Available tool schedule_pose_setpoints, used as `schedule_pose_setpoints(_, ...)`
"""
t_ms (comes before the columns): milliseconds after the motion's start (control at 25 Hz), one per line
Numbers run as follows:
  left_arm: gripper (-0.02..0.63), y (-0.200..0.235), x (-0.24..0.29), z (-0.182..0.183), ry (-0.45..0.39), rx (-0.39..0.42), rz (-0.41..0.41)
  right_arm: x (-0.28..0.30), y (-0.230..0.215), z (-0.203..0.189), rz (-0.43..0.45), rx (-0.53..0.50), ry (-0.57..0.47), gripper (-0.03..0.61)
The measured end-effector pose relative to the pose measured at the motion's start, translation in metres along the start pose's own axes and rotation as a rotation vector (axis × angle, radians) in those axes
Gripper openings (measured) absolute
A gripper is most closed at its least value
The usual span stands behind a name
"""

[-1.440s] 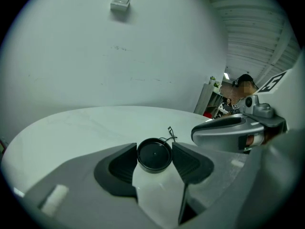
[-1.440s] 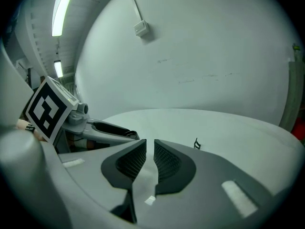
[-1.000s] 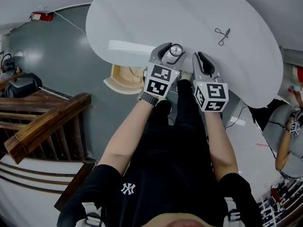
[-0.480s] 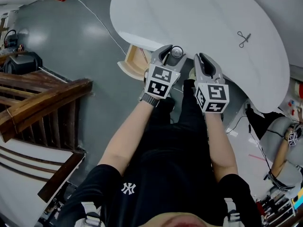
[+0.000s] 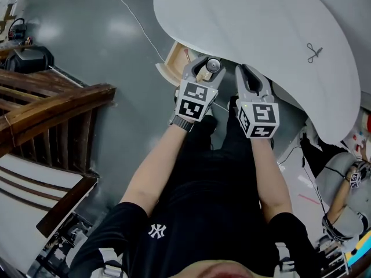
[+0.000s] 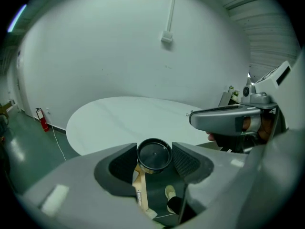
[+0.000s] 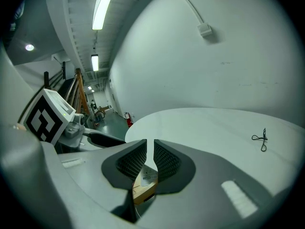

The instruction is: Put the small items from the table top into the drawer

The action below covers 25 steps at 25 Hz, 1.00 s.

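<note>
My left gripper [image 5: 207,63] is shut on a small round tin with a dark lid [image 5: 213,65], which sits between its pads in the left gripper view [image 6: 154,155]. It hangs just off the near edge of the white oval table [image 5: 261,22], over the open wooden drawer [image 5: 174,62]. Beside it on the right, my right gripper [image 5: 246,74] is shut and holds nothing [image 7: 150,151]. Below its jaws shows the drawer [image 7: 143,187] with a white label in it. A small black wire item [image 5: 313,53] lies far right on the table top [image 7: 261,138].
A wooden stair railing [image 5: 52,109] stands to the left over the grey floor. A red fire extinguisher [image 6: 42,119] is by the far wall. Another person [image 5: 342,196] sits at the right edge. A cable [image 5: 139,22] runs across the floor.
Both grippers have drawn back from the table top past its near edge, the left one carrying the tin. The drawer now lies right under the left jaws.
</note>
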<state>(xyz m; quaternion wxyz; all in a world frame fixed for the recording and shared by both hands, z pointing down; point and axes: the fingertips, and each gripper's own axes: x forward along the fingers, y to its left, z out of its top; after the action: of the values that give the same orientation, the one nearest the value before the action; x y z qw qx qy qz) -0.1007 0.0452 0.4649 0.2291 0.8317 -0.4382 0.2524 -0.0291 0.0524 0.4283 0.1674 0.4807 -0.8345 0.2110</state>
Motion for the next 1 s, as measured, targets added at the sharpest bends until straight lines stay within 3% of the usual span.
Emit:
schedule_pose_setpoints(480,0.232,0.035,0.002,-0.059,0.050,-0.074,0.047,0.031,0.037,-0.033,0.077,-0.024,0.034,0.064)
schedule_pose_setpoints(1000,0.232,0.067,0.047,-0.106,0.114,-0.131,0.049,0.064,0.040,-0.069,0.096,-0.019,0.049,0.061)
